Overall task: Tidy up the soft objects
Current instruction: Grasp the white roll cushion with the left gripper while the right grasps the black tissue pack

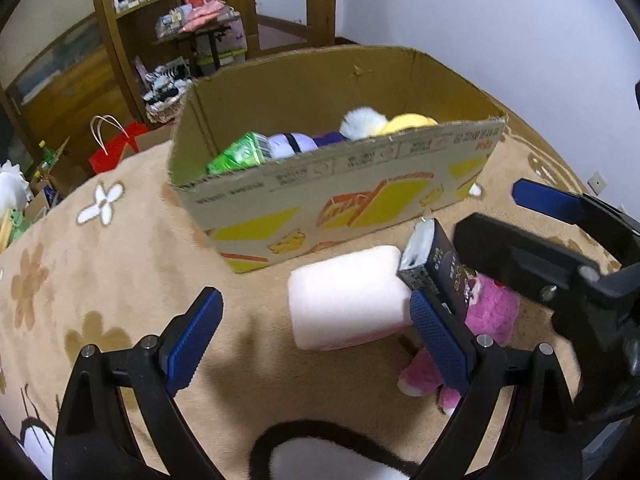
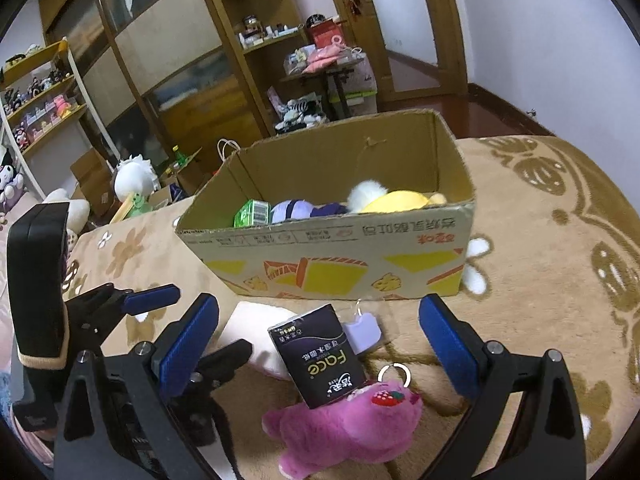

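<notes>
A cardboard box (image 1: 340, 196) (image 2: 344, 256) stands on the tan flowered blanket. It holds a green tissue pack (image 1: 236, 154), a purple plush (image 1: 296, 142) and a white-and-yellow plush (image 1: 384, 122). In front of it lie a white-pink soft block (image 1: 348, 296), a black tissue pack (image 2: 318, 360) (image 1: 438, 268) and a pink plush bear (image 2: 344, 428) (image 1: 492, 316). My left gripper (image 1: 316, 340) is open, with the soft block between its fingers and a little ahead. My right gripper (image 2: 320, 348) is open over the black pack and the bear.
The blanket (image 1: 100, 280) covers the whole surface. A small lilac tag (image 2: 362, 334) lies behind the black pack. A red bag (image 1: 116, 148) and wooden shelves (image 2: 248, 60) with clutter stand beyond the bed edge. A black-and-white plush (image 1: 320, 456) lies at my near edge.
</notes>
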### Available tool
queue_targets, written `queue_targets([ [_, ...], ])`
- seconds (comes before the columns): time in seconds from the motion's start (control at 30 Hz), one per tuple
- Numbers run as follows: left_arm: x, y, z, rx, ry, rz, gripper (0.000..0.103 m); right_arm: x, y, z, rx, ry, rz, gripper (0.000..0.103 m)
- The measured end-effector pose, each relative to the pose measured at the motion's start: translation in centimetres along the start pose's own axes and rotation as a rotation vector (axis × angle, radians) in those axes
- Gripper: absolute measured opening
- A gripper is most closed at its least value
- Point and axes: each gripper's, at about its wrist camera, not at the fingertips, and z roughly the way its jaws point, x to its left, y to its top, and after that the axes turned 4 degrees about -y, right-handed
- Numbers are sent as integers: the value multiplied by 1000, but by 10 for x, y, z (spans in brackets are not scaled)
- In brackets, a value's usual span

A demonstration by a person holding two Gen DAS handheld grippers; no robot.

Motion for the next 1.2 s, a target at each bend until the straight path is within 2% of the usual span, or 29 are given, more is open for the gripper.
queue_targets([
  [0.1, -3, -2, 7, 17, -21, 4, 94, 1, -1, 8, 30, 5, -9, 101],
  [0.17, -6, -3, 10, 24, -27, 9, 94, 2, -2, 17, 74, 7, -15, 90],
  [0.27, -7, -4, 17, 41, -44, 4, 94, 3, -7, 30, 135, 11, -17, 82],
  [0.33, -7, -4, 23, 57, -52, -6, 94, 2, -10, 38, 163, 18, -16, 80],
  [0.4, -6, -5, 27, 66, -57, -15, 94, 1, -12, 44, 180, 18, -6, 74],
  [0.47, -5, -4, 31, 75, -68, -25, 94, 0, -13, 51, 204, 18, 2, 59],
  [0.77, 1, -1, 47, 101, -105, -86, 93, -12, -10, 49, 184, 15, 53, 58],
  [1.07, 1, -7, 47, 100, -105, -94, 57, -19, -4, 34, 140, 10, 80, 58],
  [1.2, 0, -9, 40, 92, -97, -85, 46, -22, -4, 22, 113, 5, 75, 58],
])
